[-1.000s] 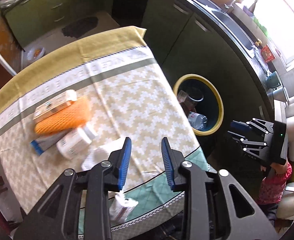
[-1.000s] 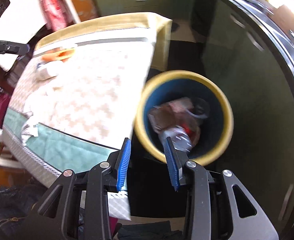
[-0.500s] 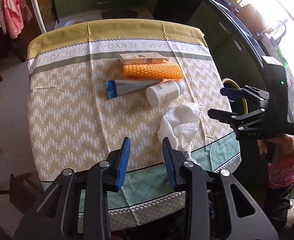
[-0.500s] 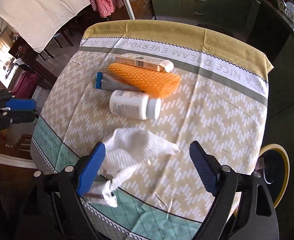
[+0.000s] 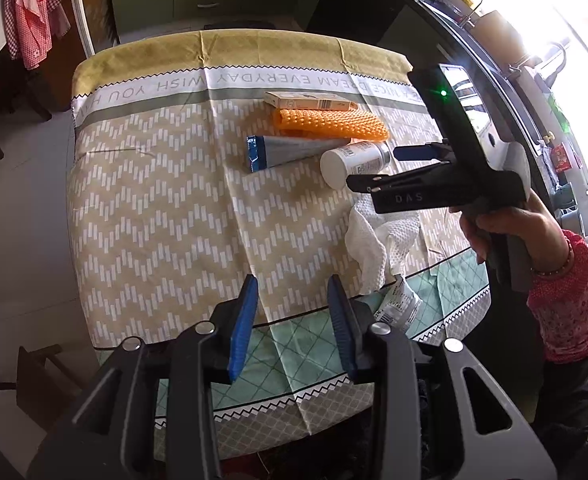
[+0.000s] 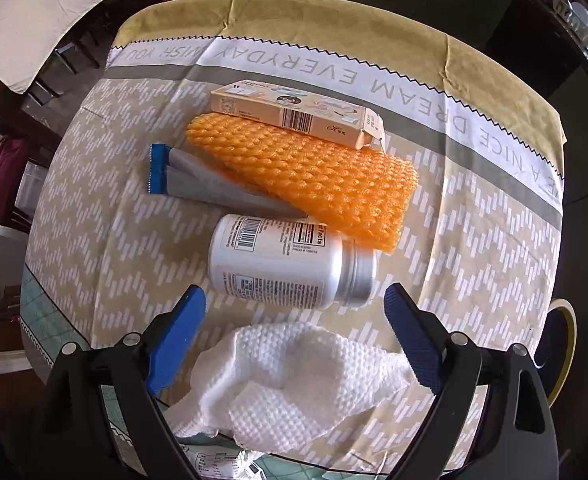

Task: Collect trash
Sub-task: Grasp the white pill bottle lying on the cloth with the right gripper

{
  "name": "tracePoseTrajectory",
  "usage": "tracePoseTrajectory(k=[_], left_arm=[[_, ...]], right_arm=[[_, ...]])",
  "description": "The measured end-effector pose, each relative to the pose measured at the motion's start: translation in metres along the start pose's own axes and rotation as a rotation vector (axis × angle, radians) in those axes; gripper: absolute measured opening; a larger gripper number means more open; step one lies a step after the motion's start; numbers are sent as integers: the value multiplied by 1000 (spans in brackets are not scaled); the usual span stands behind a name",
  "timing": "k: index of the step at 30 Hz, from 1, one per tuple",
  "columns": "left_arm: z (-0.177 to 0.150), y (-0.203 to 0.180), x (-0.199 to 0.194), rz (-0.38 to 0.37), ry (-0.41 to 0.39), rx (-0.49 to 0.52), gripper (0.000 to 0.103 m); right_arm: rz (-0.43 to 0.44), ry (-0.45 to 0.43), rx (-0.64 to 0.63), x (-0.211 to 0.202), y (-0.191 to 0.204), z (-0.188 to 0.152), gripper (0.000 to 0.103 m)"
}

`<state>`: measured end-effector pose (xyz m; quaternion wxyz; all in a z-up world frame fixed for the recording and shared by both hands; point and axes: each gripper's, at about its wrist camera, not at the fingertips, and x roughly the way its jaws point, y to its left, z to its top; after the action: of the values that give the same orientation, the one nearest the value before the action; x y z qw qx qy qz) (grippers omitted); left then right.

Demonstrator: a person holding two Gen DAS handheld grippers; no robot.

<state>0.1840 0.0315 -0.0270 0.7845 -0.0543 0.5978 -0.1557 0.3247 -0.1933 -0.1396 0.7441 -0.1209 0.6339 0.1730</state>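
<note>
Change: the right gripper has been brought closer over the table since the earlier frame.
Right gripper: jaws are being held spread wide, empty.
Paper towel: lying directly beneath it.
White bottle: lying just ahead.
Orange foam net: farther ahead.
Carton: farthest.
Left gripper: being held partly spread, empty.

right gripper – jaws wide | white bottle lying just ahead – paper towel below

Bright daylight, window glare blown out, fisheye edges warped.
</note>
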Motion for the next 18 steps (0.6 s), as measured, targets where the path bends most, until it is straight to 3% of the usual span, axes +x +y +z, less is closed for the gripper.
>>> tracePoseTrajectory(k=[15, 18], left_arm=[[-4, 1, 10, -1, 20, 5, 35], [-3, -1, 13, 2, 27, 9, 35]], right_arm=[[-55, 19, 1, 28, 17, 17, 91], [-48, -7, 15, 28, 15, 16, 85]])
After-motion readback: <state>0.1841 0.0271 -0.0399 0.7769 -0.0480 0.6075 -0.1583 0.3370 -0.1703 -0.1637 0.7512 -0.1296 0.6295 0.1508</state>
